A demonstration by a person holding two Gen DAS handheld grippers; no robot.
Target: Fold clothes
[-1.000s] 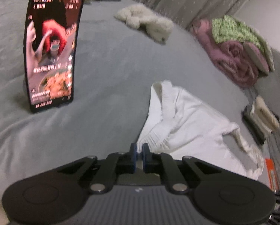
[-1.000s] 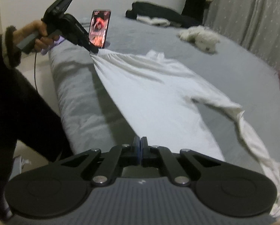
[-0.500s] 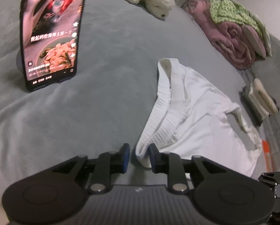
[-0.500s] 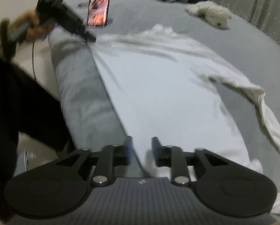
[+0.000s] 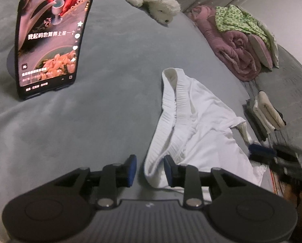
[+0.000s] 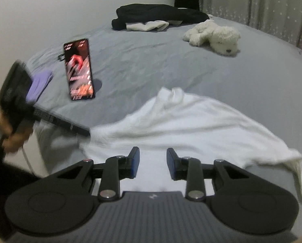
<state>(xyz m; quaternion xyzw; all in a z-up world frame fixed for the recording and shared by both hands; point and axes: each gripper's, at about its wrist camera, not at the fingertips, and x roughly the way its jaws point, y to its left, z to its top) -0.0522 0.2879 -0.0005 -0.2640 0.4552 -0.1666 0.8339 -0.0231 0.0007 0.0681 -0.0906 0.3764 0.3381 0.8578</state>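
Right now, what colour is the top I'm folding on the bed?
White; the top shows best in the right wrist view.

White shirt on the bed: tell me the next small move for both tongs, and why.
Probably close the left tongs on the ribbed hem of the white shirt, which already lies between its open pads. The right tongs are open too, over the flat cloth, so neither holds anything and no fold can begin until an edge is gripped.

A grey bed carries a white shirt at lower centre, phone left, plush dog upper right, black clothes top centre.
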